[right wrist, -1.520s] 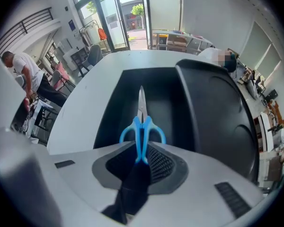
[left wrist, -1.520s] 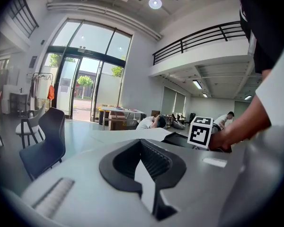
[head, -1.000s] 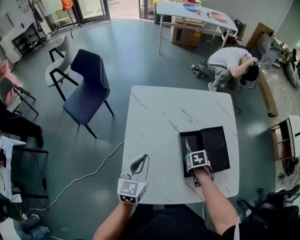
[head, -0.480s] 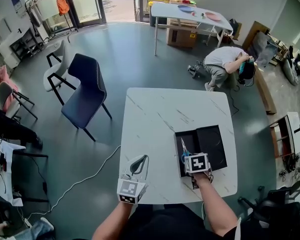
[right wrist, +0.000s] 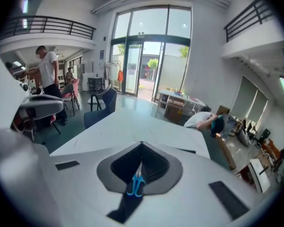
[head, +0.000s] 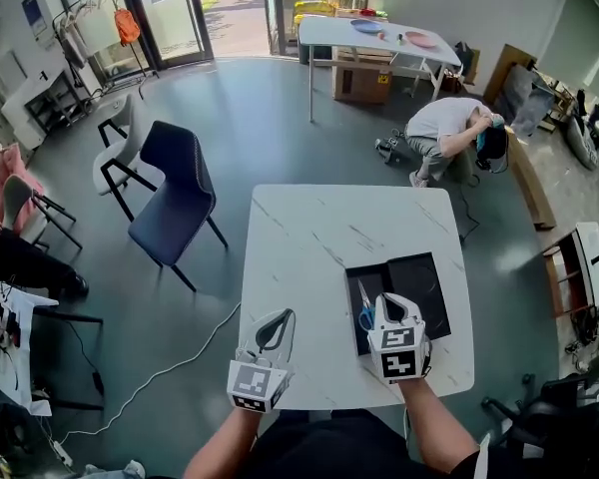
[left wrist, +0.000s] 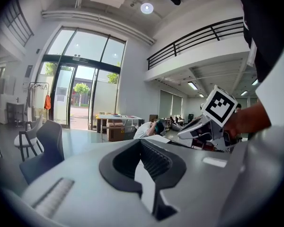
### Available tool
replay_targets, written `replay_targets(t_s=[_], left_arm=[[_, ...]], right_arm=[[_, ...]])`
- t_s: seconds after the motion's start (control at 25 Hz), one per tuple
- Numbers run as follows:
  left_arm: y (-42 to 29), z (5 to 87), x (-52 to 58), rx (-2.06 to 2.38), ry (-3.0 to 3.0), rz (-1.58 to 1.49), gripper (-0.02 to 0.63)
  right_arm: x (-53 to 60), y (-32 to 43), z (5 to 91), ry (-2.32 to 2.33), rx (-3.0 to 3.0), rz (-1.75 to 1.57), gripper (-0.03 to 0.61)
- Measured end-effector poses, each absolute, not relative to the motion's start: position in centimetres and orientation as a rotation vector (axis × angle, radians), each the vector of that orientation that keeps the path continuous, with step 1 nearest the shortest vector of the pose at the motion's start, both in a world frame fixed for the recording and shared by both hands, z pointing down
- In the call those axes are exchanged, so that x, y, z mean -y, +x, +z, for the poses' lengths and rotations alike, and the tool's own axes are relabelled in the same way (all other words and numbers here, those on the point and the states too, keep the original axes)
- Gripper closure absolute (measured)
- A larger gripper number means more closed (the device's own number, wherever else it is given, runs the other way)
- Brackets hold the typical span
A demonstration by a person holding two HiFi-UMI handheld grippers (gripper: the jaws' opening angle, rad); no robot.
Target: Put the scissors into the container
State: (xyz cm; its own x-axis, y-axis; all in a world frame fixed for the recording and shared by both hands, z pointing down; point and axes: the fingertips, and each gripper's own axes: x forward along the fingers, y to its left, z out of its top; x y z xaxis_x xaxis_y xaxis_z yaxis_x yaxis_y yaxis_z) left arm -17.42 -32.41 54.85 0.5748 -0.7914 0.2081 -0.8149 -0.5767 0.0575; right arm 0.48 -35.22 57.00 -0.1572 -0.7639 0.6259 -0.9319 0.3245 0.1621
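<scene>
My right fingers [head: 393, 305] are pinched together on nothing, hovering over the near edge of the container [head: 429, 285]. The scissors [head: 364, 311] lie inside it, in its left part, just left of and below these fingers, long axis running away from me, blue handles nearest. My left fingers [head: 279, 317] are together too, empty, well apart over the surface [head: 309, 238]. One scissors, one container; the job looks done.

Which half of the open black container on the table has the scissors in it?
The left half, nearer the middle of the table: the blue-handled scissors lie in it. The right half shows no scissors.
</scene>
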Motion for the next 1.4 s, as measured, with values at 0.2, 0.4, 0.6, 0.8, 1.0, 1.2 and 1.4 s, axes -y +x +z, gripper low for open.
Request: replay_targets(t_s=[0.2,0.4,0.6,0.8,1.0,1.2,1.4], left_arm=[[-16.6,52.7,32.5,1.364,2.693,0.199,0.604],[-15.8,52.5,32.1,1.317,2.664,0.177,0.603],[-15.1,52.4,31.7,1.299,2.669,0.196,0.604],[-14.4,51.3,32.3,1.315,2.691,0.185,0.604],[-14.1,49.9,32.6,1.334,2.722,0.163,0.604],[-14.3,49.5,32.7,1.364,2.719,0.155,0.604],[-14.9,49.0,33.0,1.384,2.709,0.161,0.604]], right_arm=[[35.4,1.0,52.7,1.634,2.105,0.268,0.572],[34.7,1.5,50.9,1.699,2.328,0.488,0.574],[33.6,1.8,47.4,1.759,2.496,0.371,0.574],[32.9,1.8,45.5,1.755,2.549,0.232,0.574],[32.0,0.8,43.9,1.71,2.606,0.084,0.574],[31.7,0.6,43.1,1.714,2.646,0.046,0.574],[31.9,0.5,42.3,1.73,2.639,0.009,0.574]])
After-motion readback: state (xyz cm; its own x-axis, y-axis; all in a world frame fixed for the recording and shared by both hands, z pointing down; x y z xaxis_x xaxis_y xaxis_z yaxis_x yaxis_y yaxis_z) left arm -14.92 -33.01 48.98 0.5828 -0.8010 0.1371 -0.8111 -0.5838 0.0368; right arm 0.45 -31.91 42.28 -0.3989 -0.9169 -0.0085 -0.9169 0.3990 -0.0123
